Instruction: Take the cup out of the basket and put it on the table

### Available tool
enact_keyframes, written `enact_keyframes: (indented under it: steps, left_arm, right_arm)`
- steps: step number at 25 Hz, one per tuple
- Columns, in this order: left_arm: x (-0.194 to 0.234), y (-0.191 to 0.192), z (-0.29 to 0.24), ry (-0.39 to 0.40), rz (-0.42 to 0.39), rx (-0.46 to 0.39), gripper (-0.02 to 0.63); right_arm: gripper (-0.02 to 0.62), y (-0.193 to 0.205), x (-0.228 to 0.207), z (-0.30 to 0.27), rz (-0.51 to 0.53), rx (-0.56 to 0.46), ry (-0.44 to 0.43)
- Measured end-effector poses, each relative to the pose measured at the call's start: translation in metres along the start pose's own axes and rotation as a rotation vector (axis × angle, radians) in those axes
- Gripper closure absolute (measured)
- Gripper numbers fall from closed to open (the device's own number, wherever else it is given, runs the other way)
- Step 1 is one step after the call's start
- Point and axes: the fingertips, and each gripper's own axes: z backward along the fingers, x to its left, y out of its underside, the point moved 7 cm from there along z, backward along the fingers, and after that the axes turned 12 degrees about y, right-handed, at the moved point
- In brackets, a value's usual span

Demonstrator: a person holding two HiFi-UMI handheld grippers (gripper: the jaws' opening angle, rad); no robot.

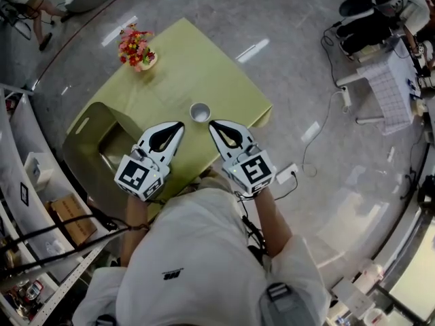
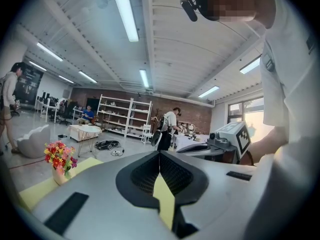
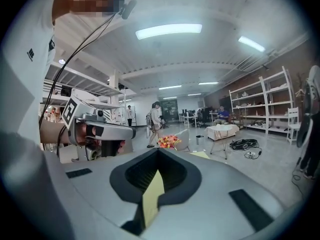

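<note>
The person [image 1: 204, 263] in a white shirt stands at the near edge of the tabletop [image 1: 204, 66] and holds both tools close to the body. The left claw [image 1: 175, 129] is clenched: in the left gripper view its two jaws meet along one line and nothing is between them [image 2: 160, 156]. The right claw [image 1: 216, 128] is also clenched and empty, and the right gripper view shows its jaws pressed together [image 3: 158, 153]. The two claws are side by side, with the tips pointing away from the person and a little toward each other.

Just beyond the tips, between them, the cup [image 1: 200, 112] stands upright on the yellow-green tabletop. It is outside the basket [image 1: 88, 138] and no claw touches it. The olive basket is at the left near corner of the tabletop, just beside the left claw, with its opening upward and a handle slot in its wall.

At the far left corner of the tabletop there is a small pot of red and yellow flowers [image 1: 138, 49], well apart from the cup. The same flowers appear in the left gripper view [image 2: 60, 156] and in the right gripper view [image 3: 169, 141].

Around the tabletop is a shiny grey floor [image 1: 292, 19]. Far behind, white shelves [image 2: 125, 115] stand against a brick wall.
</note>
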Motion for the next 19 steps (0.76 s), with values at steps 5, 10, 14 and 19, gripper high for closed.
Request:
enact_keyframes:
  steps: [5, 10, 14, 19]
  left_arm:
    - [-0.002, 0.001, 0.0, 0.012, -0.001, -0.024, 0.594]
    - [-0.004, -0.002, 0.0, 0.018, -0.013, -0.057, 0.594]
    - [-0.005, -0.003, 0.0, 0.011, -0.026, -0.064, 0.594]
    - [-0.005, -0.003, -0.004, 0.002, -0.029, -0.068, 0.594]
  right_arm:
    - [0.588, -0.006, -0.001, 0.004, -0.001, -0.033, 0.014]
    - [0.588, -0.009, 0.001, 0.006, -0.006, -0.071, 0.013]
    - [0.588, -0.012, 0.001, 0.008, -0.01, -0.089, 0.011]
    - [0.588, -0.013, -0.003, 0.012, -0.011, -0.098, 0.009]
